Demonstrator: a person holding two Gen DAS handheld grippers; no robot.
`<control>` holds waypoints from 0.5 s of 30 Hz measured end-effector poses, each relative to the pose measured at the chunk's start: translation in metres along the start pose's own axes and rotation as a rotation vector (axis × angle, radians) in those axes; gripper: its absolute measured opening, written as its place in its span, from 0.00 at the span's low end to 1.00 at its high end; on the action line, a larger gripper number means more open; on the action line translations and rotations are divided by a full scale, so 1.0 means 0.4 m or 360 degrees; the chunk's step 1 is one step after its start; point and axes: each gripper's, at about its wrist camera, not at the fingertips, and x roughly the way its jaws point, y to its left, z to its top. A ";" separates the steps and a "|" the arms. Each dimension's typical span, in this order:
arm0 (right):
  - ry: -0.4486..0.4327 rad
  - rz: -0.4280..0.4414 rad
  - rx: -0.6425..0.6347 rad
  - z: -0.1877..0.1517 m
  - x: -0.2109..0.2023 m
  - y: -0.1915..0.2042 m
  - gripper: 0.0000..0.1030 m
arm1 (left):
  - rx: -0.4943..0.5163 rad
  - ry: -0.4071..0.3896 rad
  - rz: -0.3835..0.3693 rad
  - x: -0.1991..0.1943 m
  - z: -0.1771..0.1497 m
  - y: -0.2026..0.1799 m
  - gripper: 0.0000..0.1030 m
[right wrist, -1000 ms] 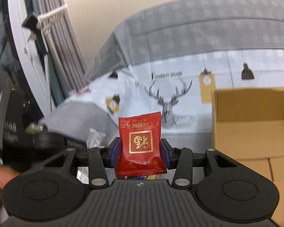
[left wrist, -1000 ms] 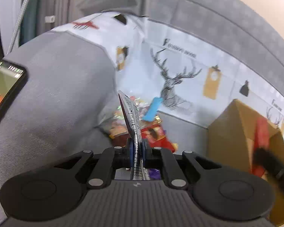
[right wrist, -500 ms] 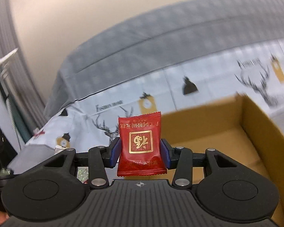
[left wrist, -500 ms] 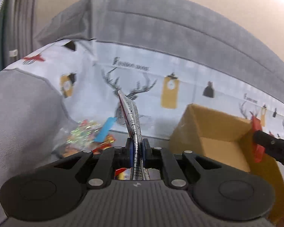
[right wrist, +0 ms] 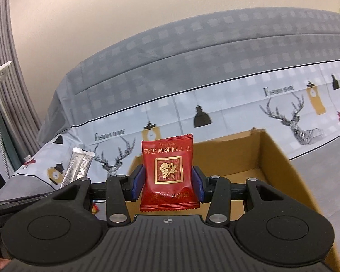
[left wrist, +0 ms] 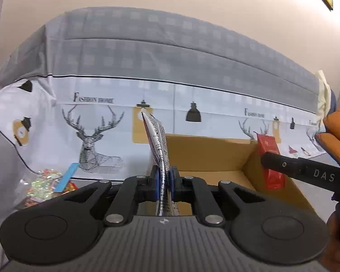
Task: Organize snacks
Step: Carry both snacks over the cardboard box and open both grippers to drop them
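My left gripper (left wrist: 165, 182) is shut on a thin silver sachet (left wrist: 157, 142) that stands edge-on between its blue pads, just in front of the near-left side of an open cardboard box (left wrist: 206, 154). My right gripper (right wrist: 167, 184) is shut on a red snack packet (right wrist: 167, 172) with gold print, held upright over the box (right wrist: 269, 158). In the left wrist view the red packet (left wrist: 269, 158) and the right gripper's black finger hang over the box's right wall. In the right wrist view the silver sachet (right wrist: 77, 167) shows at the left.
The box sits on a grey sofa seat before a deer-print cover (left wrist: 90, 131). A pile of loose snacks (left wrist: 47, 181) with a blue packet lies at the left. An orange cushion (left wrist: 337, 140) is at the far right. A hand (left wrist: 337, 242) grips the right tool.
Both grippers have swung right, away from the snack pile, and the cardboard box has come into full view ahead of them. Each keeps its packet.
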 end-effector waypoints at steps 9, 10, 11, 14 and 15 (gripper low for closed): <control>0.0002 -0.0075 0.0022 0.004 -0.025 -0.072 0.46 | 0.0001 0.0021 -0.0067 0.028 -0.013 -0.047 0.09; 0.0004 -0.0082 0.0024 0.004 -0.027 -0.078 0.46 | 0.0003 0.0021 -0.0074 0.030 -0.015 -0.053 0.09; 0.0008 -0.0087 0.0025 0.004 -0.027 -0.083 0.46 | 0.0005 0.0021 -0.0080 0.031 -0.017 -0.058 0.09; 0.0013 -0.0102 0.0023 0.004 -0.030 -0.093 0.46 | 0.0010 0.0018 -0.0102 0.034 -0.021 -0.073 0.09; 0.0011 -0.0105 0.0019 0.004 -0.032 -0.095 0.46 | 0.0012 0.0017 -0.0107 0.035 -0.022 -0.077 0.09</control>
